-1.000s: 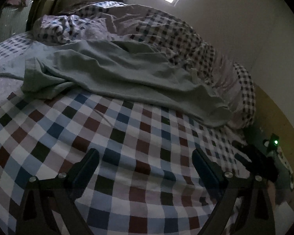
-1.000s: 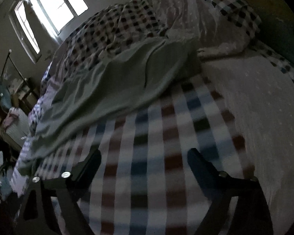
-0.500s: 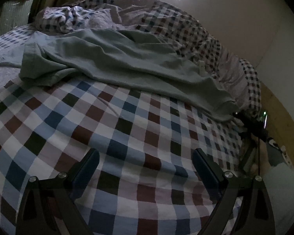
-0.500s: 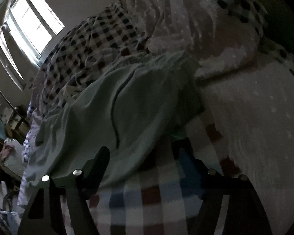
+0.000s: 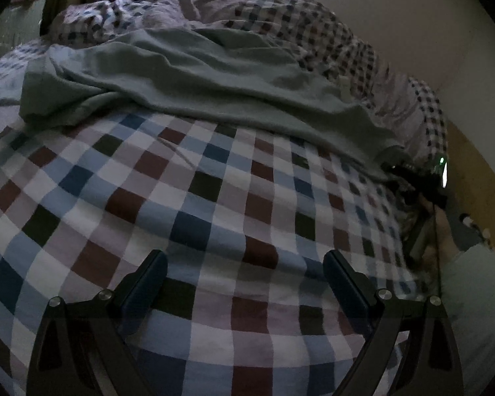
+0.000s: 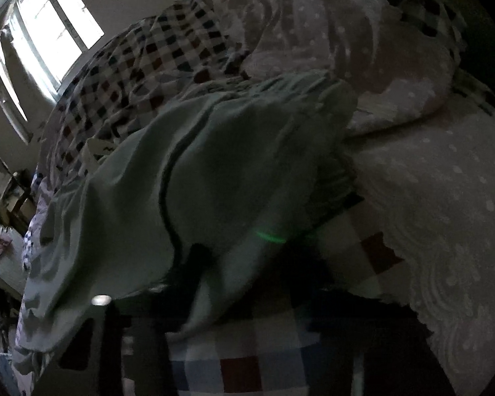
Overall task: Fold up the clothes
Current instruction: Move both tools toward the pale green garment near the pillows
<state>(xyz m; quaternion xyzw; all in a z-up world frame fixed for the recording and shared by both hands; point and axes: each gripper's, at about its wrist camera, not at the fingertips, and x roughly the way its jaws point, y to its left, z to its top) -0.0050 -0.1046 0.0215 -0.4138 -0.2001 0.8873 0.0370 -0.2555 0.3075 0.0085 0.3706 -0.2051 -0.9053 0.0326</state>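
On a checked bed (image 5: 214,204): right hand-held gripper (image 6: 247,283) closing over the near edge of a grey-green garment (image 6: 214,171), cloth between its jaws; left hand-held gripper (image 5: 244,283) spread wide, empty, above bare bedcover; garment (image 5: 198,76) sprawled crumpled against a heaped duvet (image 5: 280,19).

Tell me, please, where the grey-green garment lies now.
In the left wrist view the grey-green garment lies across the far part of the checked bedsheet, before the crumpled checked quilt.
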